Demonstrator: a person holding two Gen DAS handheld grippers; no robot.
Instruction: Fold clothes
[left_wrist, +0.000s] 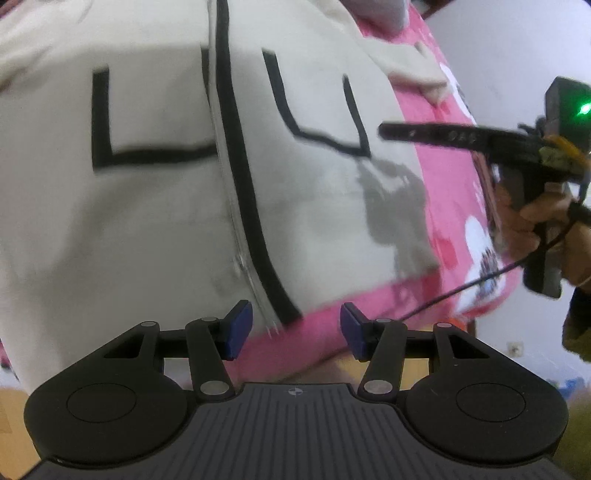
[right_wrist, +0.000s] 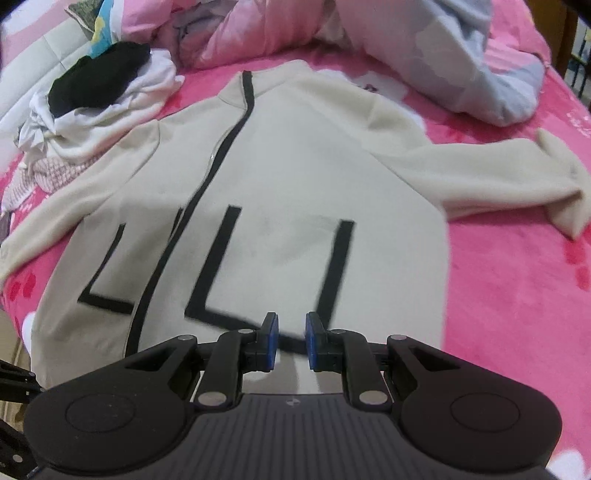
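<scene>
- The cream zip-up jacket (right_wrist: 280, 192) lay spread flat, front up, on the pink bed cover (right_wrist: 509, 295). Its long axis ran from the hem, nearest both cameras, away to the collar at the far end, with the black zipper strip (right_wrist: 207, 192) marking that line.
- Its sleeve (right_wrist: 498, 173) on the right of the right wrist view stretched out sideways across the cover, well clear of the body panel. The opposite sleeve trailed off toward the pile of unfolded clothes (right_wrist: 96, 107).
- The black pocket outlines (right_wrist: 218, 280) sat on the lower half of the body, just ahead of both sets of tongs.
- The left gripper (left_wrist: 295, 330) hung over the hem close to the zipper's foot, jaws about half open with only cloth and cover beyond them; they held nothing.
- The right gripper (right_wrist: 291, 341) hovered over the hem on the outstretched sleeve's side, so it seemed the nearer one for that sleeve. Its jaws stood a narrow gap apart, with nothing pinched between the blue pads (right_wrist: 272, 341).
</scene>
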